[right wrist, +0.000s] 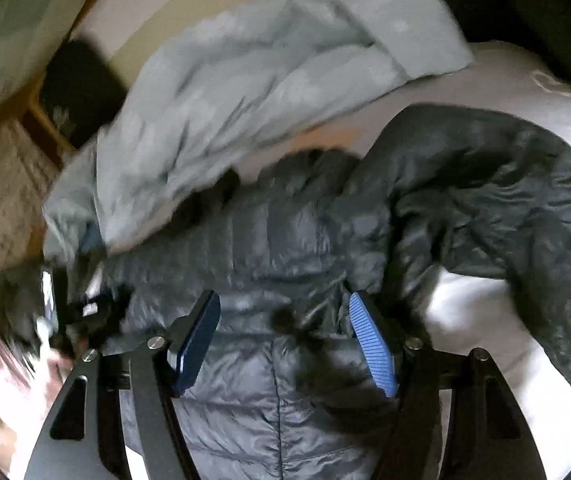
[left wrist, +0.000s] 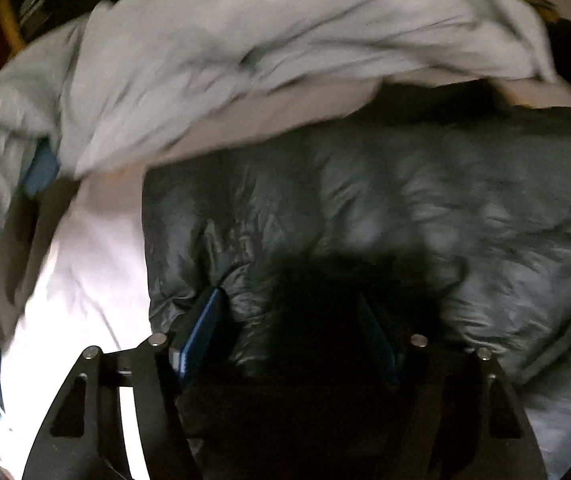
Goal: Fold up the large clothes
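Right gripper (right wrist: pixel 283 340): jaws apart, blue ribbed pads clear on both sides, nothing between them; it hangs over the chest of the jacket with the zip line running down between the fingers.

Left gripper (left wrist: pixel 291 332): jaws apart over the same garment. One blue pad shows beside a fold of the shell; the other is lost in shadow, so whether cloth is pinched cannot be told. No grip is visible.

Dark quilted puffer jacket (right wrist: pixel 269 240): lies spread on the white bed sheet (right wrist: pixel 465 312), near its middle. Long axis follows the zip, from the hem at the near edge of the bed up to the collar at the far side. One sleeve (right wrist: pixel 505 184) is thrown outward and curls back toward the right edge of the bed.

Handling, as a judgement: light, soft, springy fill; glossy shell likely slippery, so a fold may creep open. Best taken at a stitched seam, cuff or hem rather than on a puffed panel.

Pale blue duvet (right wrist: pixel 269 80): bunched along the far edge of the bed, touching the jacket's collar end.

Dark bedside box (right wrist: pixel 81 92): beyond the far left corner, off the bed.
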